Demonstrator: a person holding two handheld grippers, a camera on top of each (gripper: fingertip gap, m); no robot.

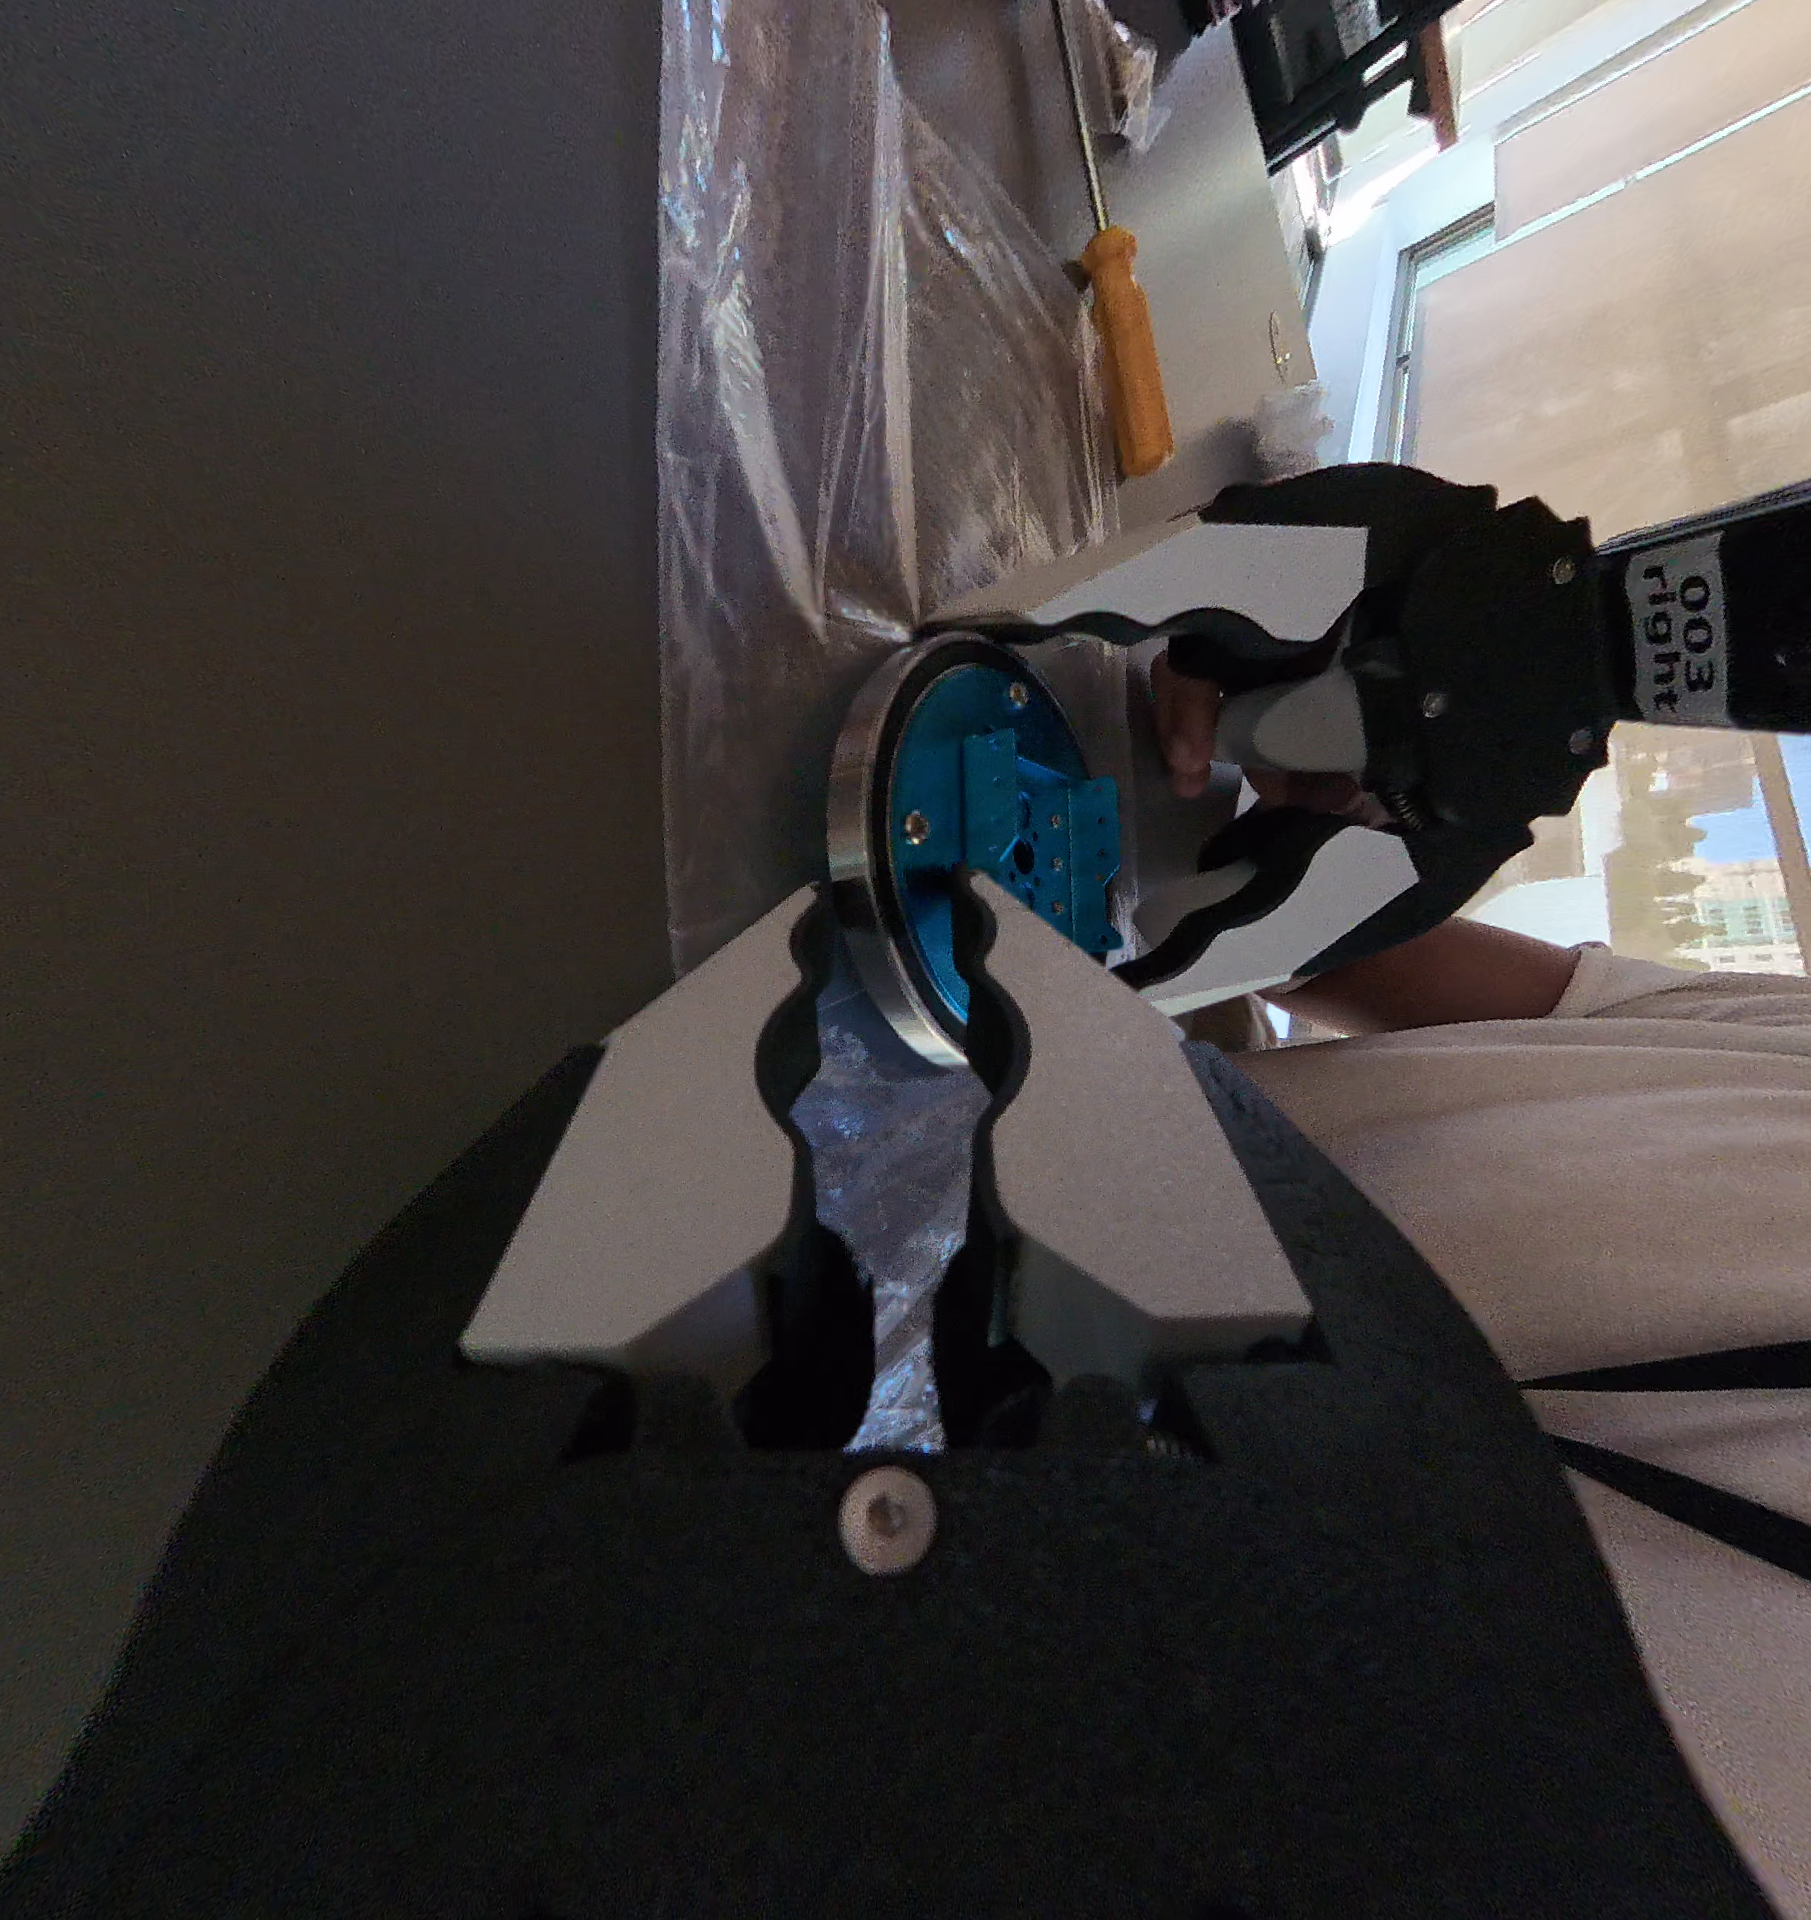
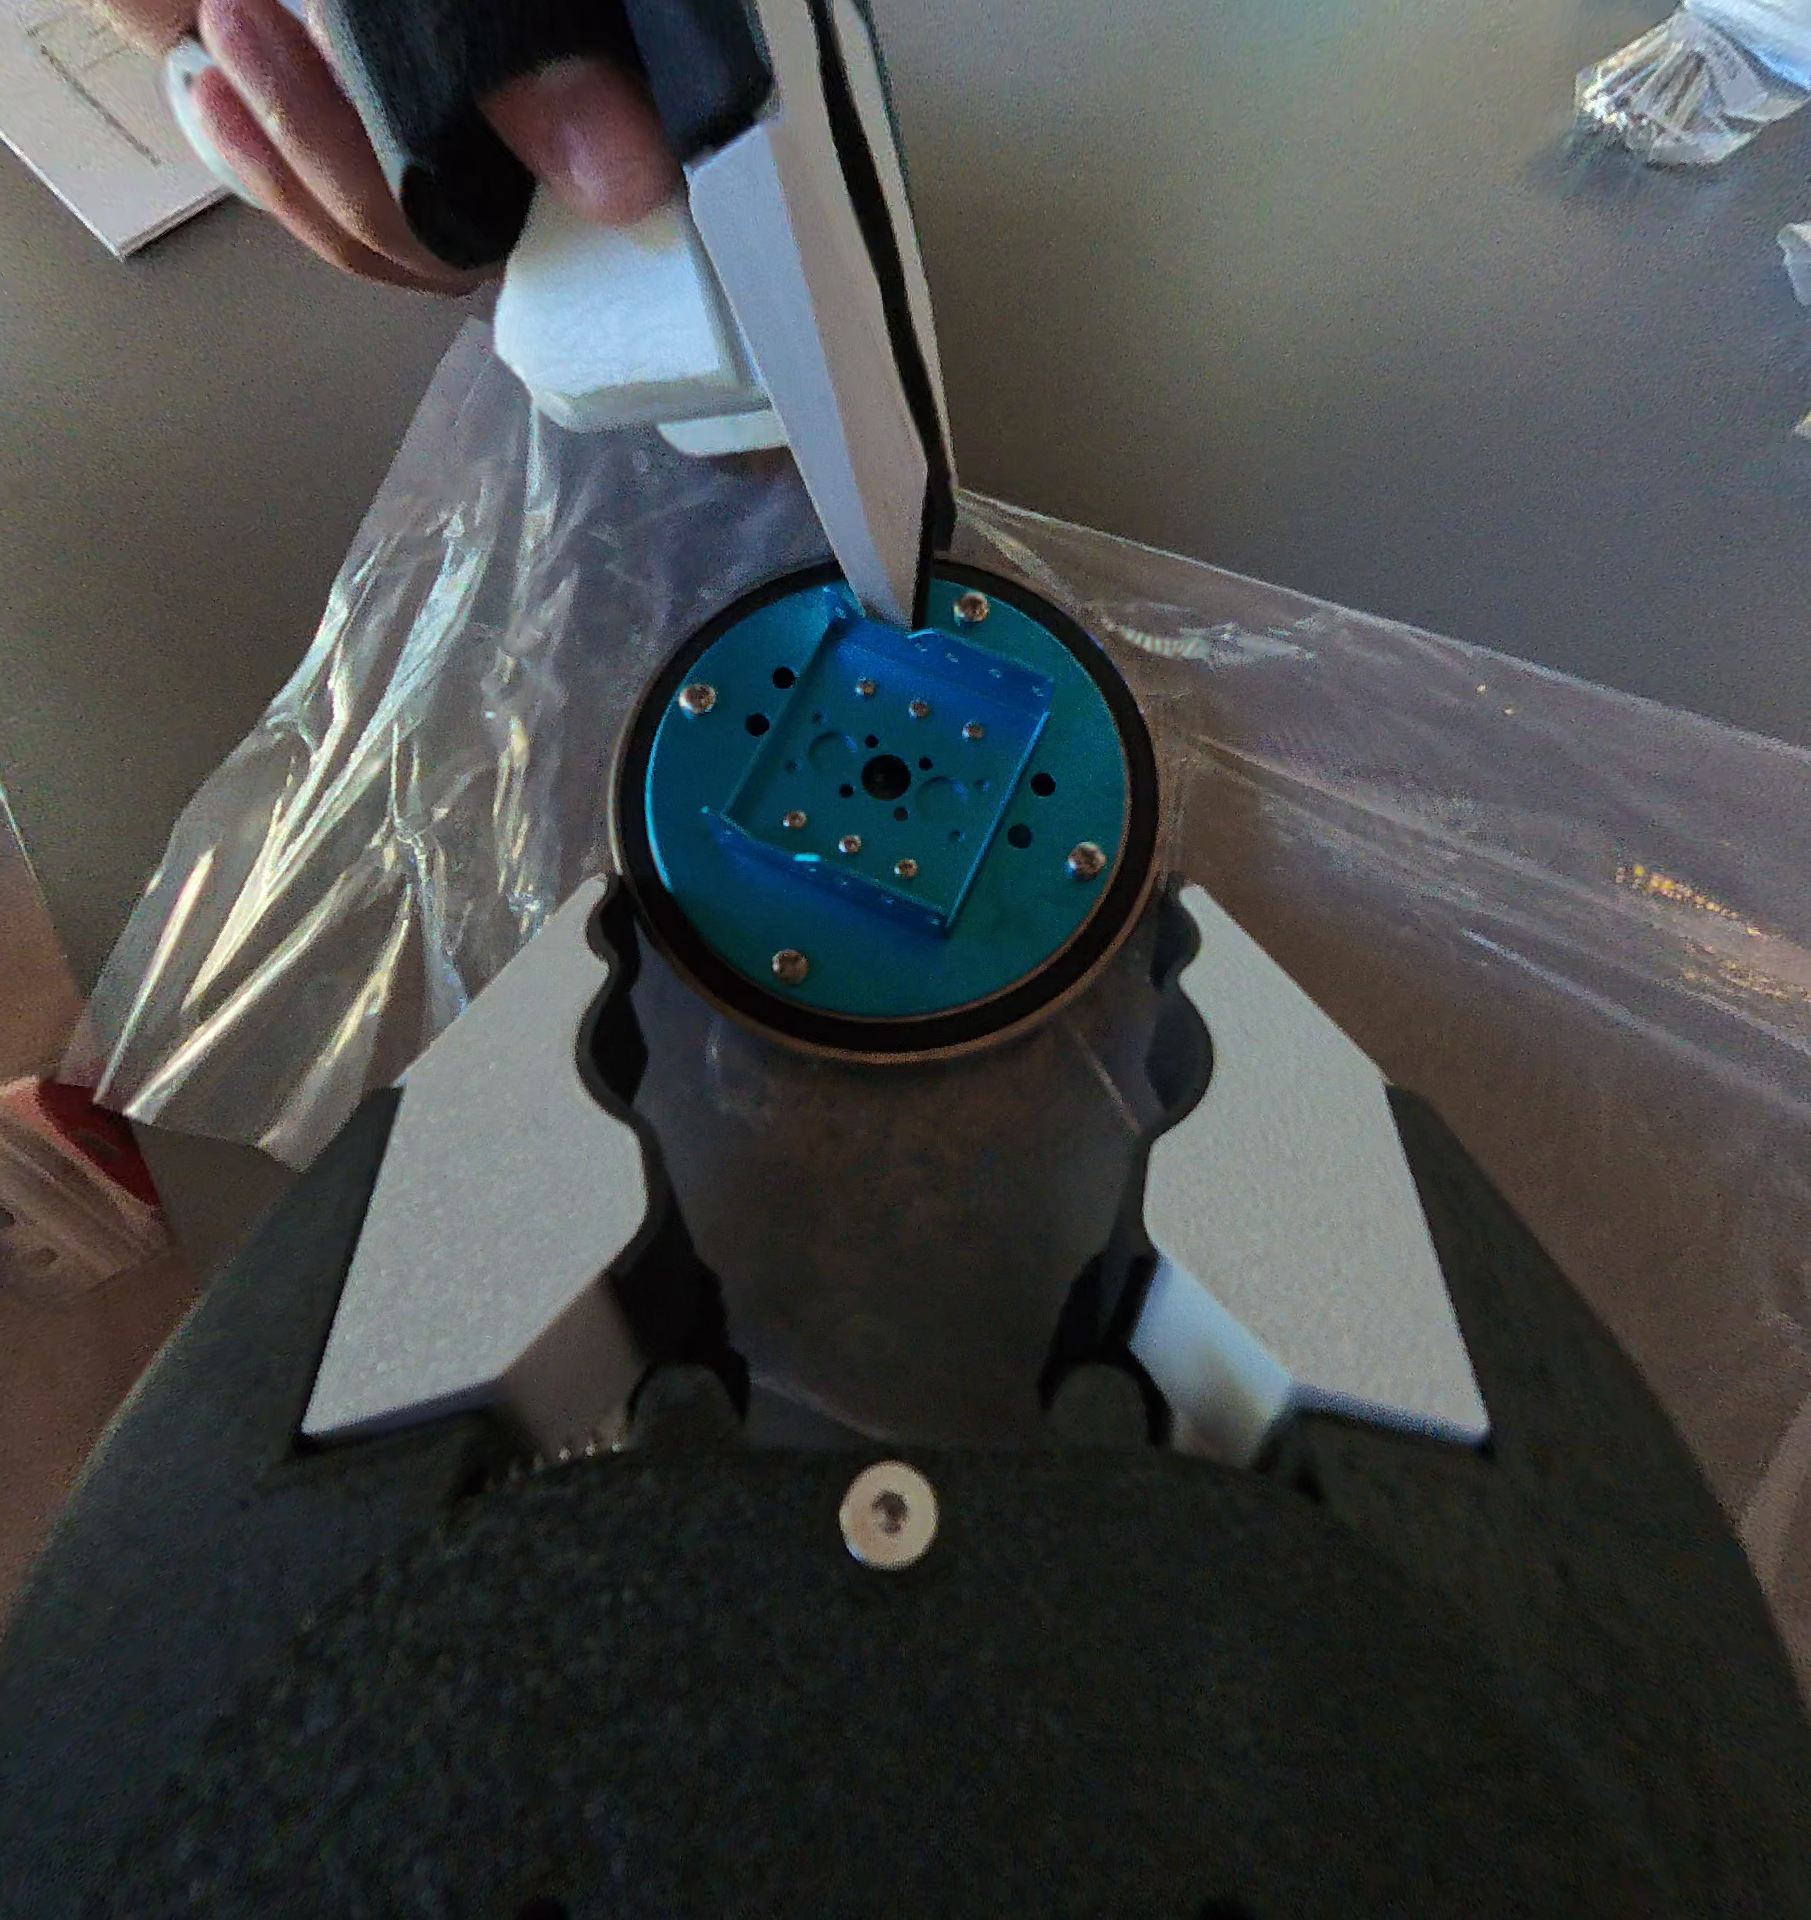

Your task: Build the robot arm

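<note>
Blue anodised metal is catching the light at the centre of both views: a round turntable disc with a silver outer ring, a black inner ring, and a square blue bracket fixed on its face with small screws. The disc is sitting on a crumpled clear plastic bag spread over the grey counter.

The left tongs are reaching in edge-on and clenching the rim of the disc, one tip lying against the silver ring and the other pressing on the blue face beside the bracket. In the right wrist view, the left tongs are coming down from the far side of the disc, with a person's fingers wrapped around the handle.

The right tongs are spread wide and released, their two grey tips sitting just outside the near edge of the disc, one on either side, gripping nothing. In the left wrist view, the right tongs are hovering just beyond the disc's blue face.

Farther from the disc, a screwdriver with an orange handle is lying on the counter past the bag. Small clear packets are lying well away from the disc at the counter's far corner.
</note>
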